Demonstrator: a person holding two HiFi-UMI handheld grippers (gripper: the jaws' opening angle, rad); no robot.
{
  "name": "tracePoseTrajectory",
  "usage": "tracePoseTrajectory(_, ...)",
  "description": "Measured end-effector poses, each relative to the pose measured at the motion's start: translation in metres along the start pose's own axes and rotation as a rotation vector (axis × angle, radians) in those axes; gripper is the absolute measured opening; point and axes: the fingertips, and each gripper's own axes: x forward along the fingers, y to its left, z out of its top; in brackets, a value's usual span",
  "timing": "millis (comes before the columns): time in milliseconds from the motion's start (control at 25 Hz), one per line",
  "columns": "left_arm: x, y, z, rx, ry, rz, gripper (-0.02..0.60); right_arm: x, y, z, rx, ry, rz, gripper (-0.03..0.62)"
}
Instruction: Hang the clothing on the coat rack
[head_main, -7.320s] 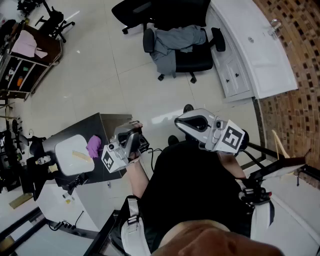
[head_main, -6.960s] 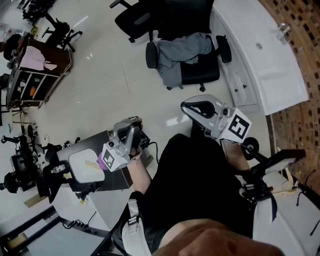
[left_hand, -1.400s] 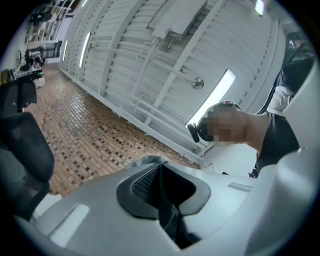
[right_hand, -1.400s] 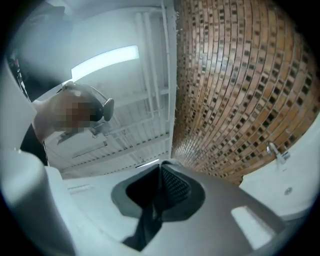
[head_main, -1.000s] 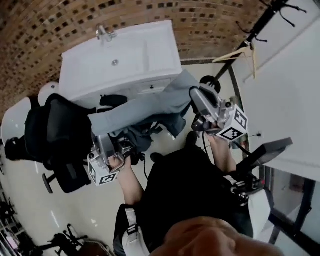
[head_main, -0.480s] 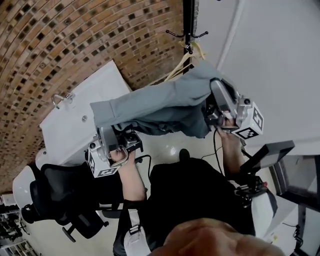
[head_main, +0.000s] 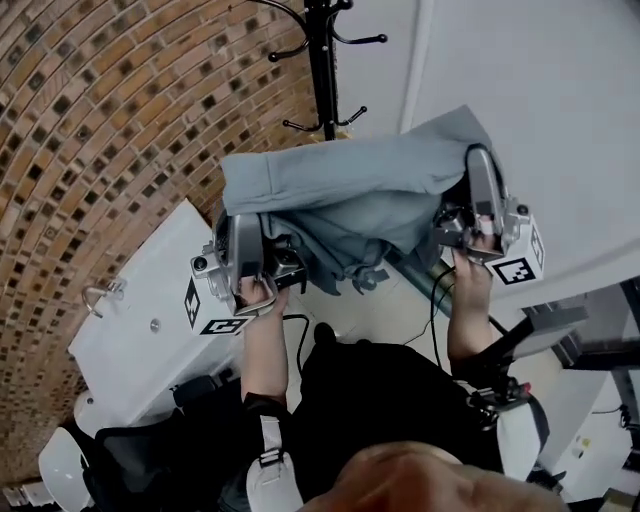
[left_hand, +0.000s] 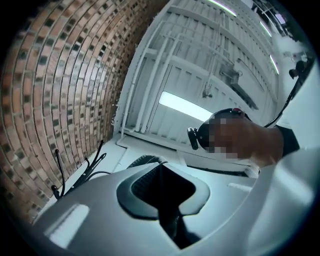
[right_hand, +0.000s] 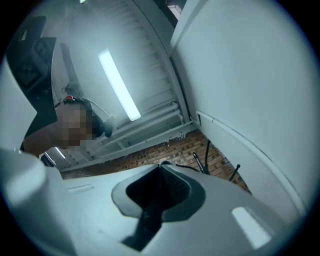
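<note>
Head view shows the left gripper (head_main: 245, 232) and right gripper (head_main: 479, 168) pinched tight on the grey garment (head_main: 350, 195), holding it raised and spread before the coat rack (head_main: 322, 60), probably to reach its hooks.

No words, numbers or brand names could be read anywhere in these views. The only printed marks were black-and-white square patterns on the left cube (head_main: 205, 308) and the right cube (head_main: 520, 262). Those were coded blocks, not letters or digits.
</note>
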Motion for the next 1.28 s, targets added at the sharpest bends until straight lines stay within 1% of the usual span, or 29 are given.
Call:
tracePoseTrajectory(80, 0.010, 0.020, 0.001, -0.024, 0.007, -0.033, 0.020, 0.009, -0.004, 0.005, -0.046, -0.024, -0.028, 0.017)
tracePoseTrajectory(200, 0.027, 0.044, 0.007, -0.029, 0.016, -0.076, 0.020, 0.027, -0.007, 0.015, -0.112, -0.060, -0.046, 0.017)
tracePoseTrajectory(320, 0.044, 0.069, 0.006, -0.044, 0.035, -0.108, 0.020, 0.045, -0.019, 0.019, -0.161, -0.079, -0.084, 0.017)
tracePoseTrajectory(440, 0.060, 0.097, 0.003, -0.063, 0.047, -0.111, 0.020, 0.060, -0.037, 0.021, -0.174, -0.092, -0.107, 0.017)
tracePoseTrajectory(560, 0.080, 0.119, 0.003, -0.063, 0.033, -0.084, 0.020, 0.079, -0.055, 0.027, -0.178, -0.103, -0.085, 0.017)
tracePoseTrajectory(640, 0.099, 0.143, 0.003, -0.047, 0.031, -0.037, 0.020, 0.099, -0.077, 0.035, -0.176, -0.121, -0.066, 0.017)
tracePoseTrajectory(680, 0.110, 0.160, 0.000, -0.049, 0.036, -0.001, 0.020, 0.111, -0.095, 0.039, -0.168, -0.129, -0.069, 0.017)
tracePoseTrajectory(760, 0.137, 0.203, -0.015, -0.076, 0.055, 0.089, 0.020, 0.137, -0.147, 0.043, -0.128, -0.136, -0.108, 0.017)
tracePoseTrajectory(800, 0.150, 0.227, -0.027, -0.105, 0.068, 0.137, 0.020, 0.147, -0.176, 0.041, -0.093, -0.134, -0.141, 0.017)
tracePoseTrajectory(840, 0.160, 0.250, -0.043, -0.131, 0.095, 0.196, 0.020, 0.153, -0.206, 0.035, -0.045, -0.126, -0.183, 0.017)
tracePoseTrajectory(880, 0.161, 0.273, -0.061, -0.142, 0.141, 0.270, 0.020, 0.153, -0.234, 0.023, 0.020, -0.111, -0.234, 0.017)
tracePoseTrajectory(920, 0.153, 0.290, -0.081, -0.143, 0.195, 0.344, 0.020, 0.146, -0.261, 0.005, 0.105, -0.088, -0.295, 0.017)
tracePoseTrajectory(960, 0.139, 0.300, -0.101, -0.143, 0.246, 0.399, 0.020, 0.130, -0.282, -0.020, 0.203, -0.057, -0.357, 0.017)
tracePoseTrajectory(1000, 0.122, 0.303, -0.120, -0.145, 0.288, 0.435, 0.021, 0.109, -0.295, -0.048, 0.291, -0.023, -0.404, 0.018)
tracePoseTrajectory(1040, 0.104, 0.302, -0.137, -0.155, 0.316, 0.457, 0.021, 0.088, -0.297, -0.073, 0.349, 0.009, -0.419, 0.018)
tracePoseTrajectory(1080, 0.087, 0.299, -0.150, -0.171, 0.328, 0.471, 0.021, 0.071, -0.290, -0.093, 0.375, 0.036, -0.401, 0.018)
tracePoseTrajectory(1160, 0.060, 0.289, -0.166, -0.199, 0.315, 0.479, 0.029, 0.057, -0.257, -0.123, 0.382, 0.080, -0.305, 0.018)
tracePoseTrajectory(1200, 0.050, 0.280, -0.168, -0.198, 0.300, 0.480, 0.029, 0.055, -0.238, -0.134, 0.387, 0.098, -0.252, 0.018)
tracePoseTrajectory(1280, 0.031, 0.258, -0.165, -0.152, 0.279, 0.484, 0.026, 0.051, -0.204, -0.145, 0.404, 0.118, -0.168, 0.021)
